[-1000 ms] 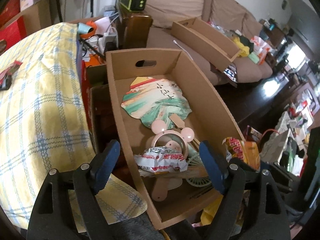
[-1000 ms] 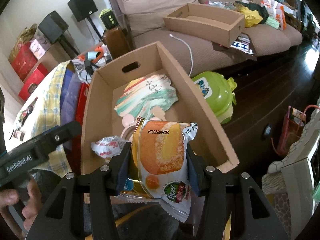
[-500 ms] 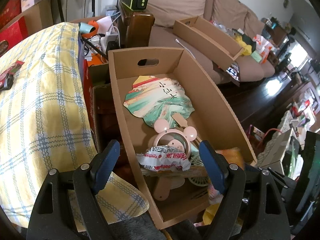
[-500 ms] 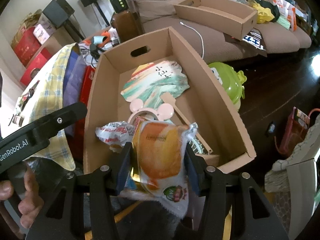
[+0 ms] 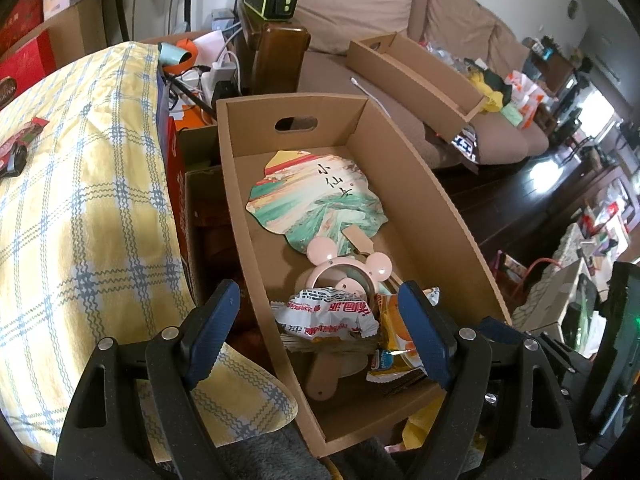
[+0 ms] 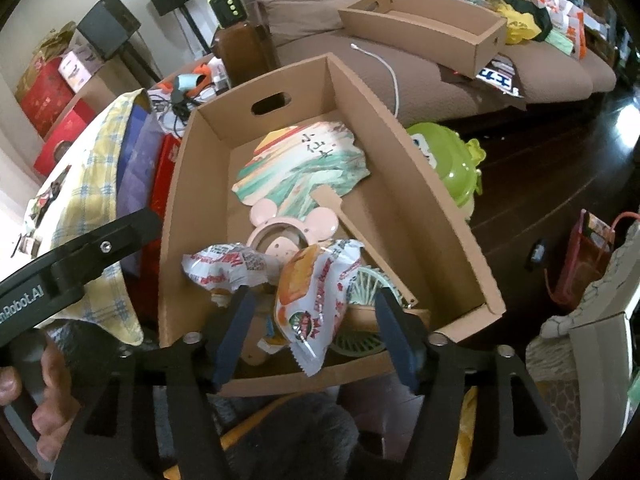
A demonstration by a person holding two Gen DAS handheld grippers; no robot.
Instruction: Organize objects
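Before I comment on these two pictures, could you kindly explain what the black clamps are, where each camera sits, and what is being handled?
A person holds a two-finger tool in each hand; each tool carries a camera looking along its fingers. One view shows the left gripper, open and empty, over the box. The other shows the right gripper, its jaws having just been opening: the orange snack bag lies between the fingers, apparently released into the box. Also inside: a painted fan, a pink mouse-eared fan and a white wrapper. The hand at the edge holds the left tool.

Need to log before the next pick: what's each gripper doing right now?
Left gripper: open, holding nothing.
Right gripper: jaws just opened; orange snack packet sits loose between them.
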